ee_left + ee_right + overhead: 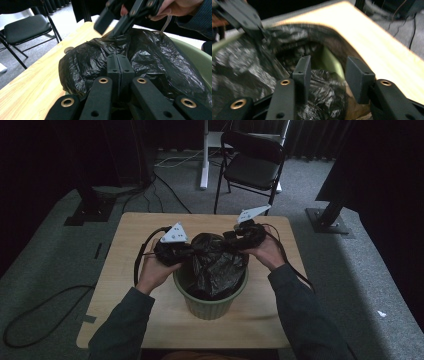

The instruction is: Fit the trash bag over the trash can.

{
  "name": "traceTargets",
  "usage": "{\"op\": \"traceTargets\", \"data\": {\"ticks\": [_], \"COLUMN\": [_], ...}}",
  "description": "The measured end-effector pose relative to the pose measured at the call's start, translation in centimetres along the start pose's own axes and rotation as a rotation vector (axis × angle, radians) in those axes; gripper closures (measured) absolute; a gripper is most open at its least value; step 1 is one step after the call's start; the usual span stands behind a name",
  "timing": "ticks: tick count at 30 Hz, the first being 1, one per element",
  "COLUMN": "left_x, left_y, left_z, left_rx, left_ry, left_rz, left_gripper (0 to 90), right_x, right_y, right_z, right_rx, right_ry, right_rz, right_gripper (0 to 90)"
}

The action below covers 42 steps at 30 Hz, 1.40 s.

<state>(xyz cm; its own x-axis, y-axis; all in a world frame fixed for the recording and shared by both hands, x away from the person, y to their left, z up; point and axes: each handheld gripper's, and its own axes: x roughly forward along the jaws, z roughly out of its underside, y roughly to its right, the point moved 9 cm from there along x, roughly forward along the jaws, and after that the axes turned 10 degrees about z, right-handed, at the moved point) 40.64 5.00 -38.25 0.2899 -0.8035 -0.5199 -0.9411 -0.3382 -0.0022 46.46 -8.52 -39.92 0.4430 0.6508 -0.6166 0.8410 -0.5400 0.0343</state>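
Observation:
A black plastic bag [217,262] fills a green ribbed bin [210,305] in the middle of the wooden table [260,315]. My left gripper [187,251] is at the bag's left top. In the left gripper view its jaws [120,66] are pressed together on a fold of the bag [150,55]. My right gripper [230,237] is at the bag's right top. In the right gripper view it [328,75] stands open, with crumpled bag [237,62] under and between the fingers and the bin's green inner wall [332,60] showing past them.
A black folding chair [252,162] stands on the grey carpet beyond the table's far edge. Cables [150,185] lie on the floor at the left. A white stand leg [204,155] is beside the chair. Bare tabletop [37,82] surrounds the bin.

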Motion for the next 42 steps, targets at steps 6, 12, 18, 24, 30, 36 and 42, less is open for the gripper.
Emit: {"op": "traceTargets", "data": {"ticks": [6,12,18,24,30,36,42], "left_x": [-0.4,-1.1,-1.6,-2.7,-3.9,-4.8,-4.1], "left_y": [0.0,-0.1,-0.3,-1.2,-2.1,-2.8,-2.4], "left_z": [0.5,1.0,1.8,2.8,3.4,4.4,6.6], "left_rx": [-0.007,-0.014,-0.023,-0.047,-0.079,-0.107,-0.142], "left_ry": [-0.002,0.002,-0.007,-0.007,0.016,0.015,-0.014], "left_rz": [-0.009,-0.014,-0.031,-0.066,-0.095,-0.118,-0.095], "left_gripper": [89.0,89.0,89.0,89.0,89.0,89.0,89.0], "right_x": [-0.2,-1.7,-3.0,-4.5,-6.2,-7.0,-5.1], "right_y": [0.1,1.2,3.4,4.9,5.7,5.7,5.3], "right_z": [0.8,0.9,1.2,1.9,1.6,1.6,4.6], "right_rx": [-0.051,-0.054,-0.022,0.011,0.025,0.017,0.028], "right_ry": [-0.047,-0.037,-0.023,0.008,0.047,0.059,-0.014], "right_rz": [0.053,0.134,0.246,0.317,0.356,0.37,0.339], "right_gripper": [90.0,90.0,90.0,90.0,90.0,90.0,90.0]}}
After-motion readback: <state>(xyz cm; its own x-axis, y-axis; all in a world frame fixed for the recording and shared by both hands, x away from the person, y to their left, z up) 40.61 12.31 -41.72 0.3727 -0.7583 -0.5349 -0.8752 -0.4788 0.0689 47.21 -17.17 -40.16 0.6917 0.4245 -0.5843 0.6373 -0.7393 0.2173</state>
